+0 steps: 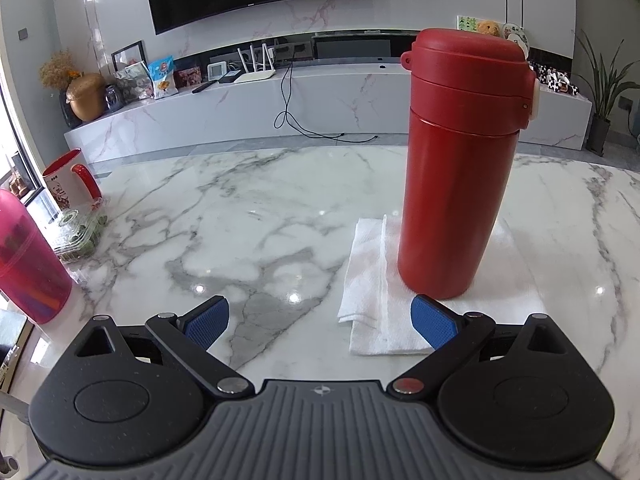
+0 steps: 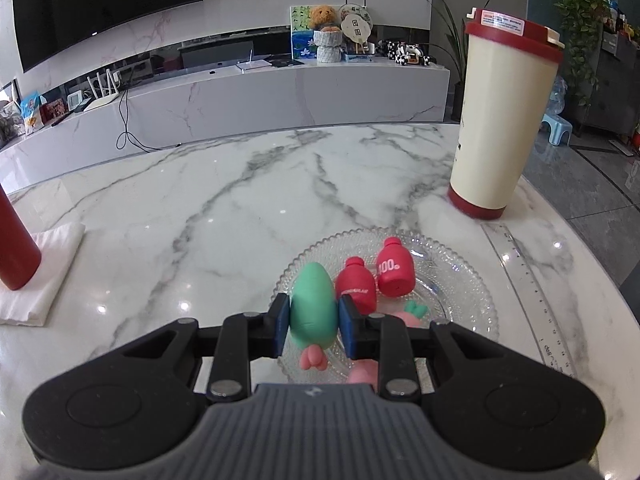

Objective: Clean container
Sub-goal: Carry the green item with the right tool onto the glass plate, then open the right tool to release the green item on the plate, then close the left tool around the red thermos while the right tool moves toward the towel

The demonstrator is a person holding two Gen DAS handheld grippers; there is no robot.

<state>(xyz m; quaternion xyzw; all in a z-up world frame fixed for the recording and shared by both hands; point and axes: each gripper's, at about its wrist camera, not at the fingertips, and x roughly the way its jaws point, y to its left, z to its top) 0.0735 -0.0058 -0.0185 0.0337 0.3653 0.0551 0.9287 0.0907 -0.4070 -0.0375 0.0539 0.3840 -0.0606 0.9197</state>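
Note:
A clear glass dish (image 2: 460, 280) lies on the marble table and holds two small red bottle toys (image 2: 394, 270) and pink toys partly hidden by my fingers. My right gripper (image 2: 313, 322) is shut on a green carrot-shaped toy (image 2: 314, 304) with pink leaves, held over the dish's near left rim. My left gripper (image 1: 320, 322) stands open above the table with nothing between its blue pads. Just beyond its right finger, a tall red flask (image 1: 460, 168) stands upright on a folded white paper towel (image 1: 372, 280).
A cream tumbler with a red lid (image 2: 500, 120) stands at the far right, and a clear ruler (image 2: 532, 292) lies beside the dish. At the left edge sit a pink tumbler (image 1: 24, 256), a red-handled mug (image 1: 68, 184) and a plastic box (image 1: 78, 236).

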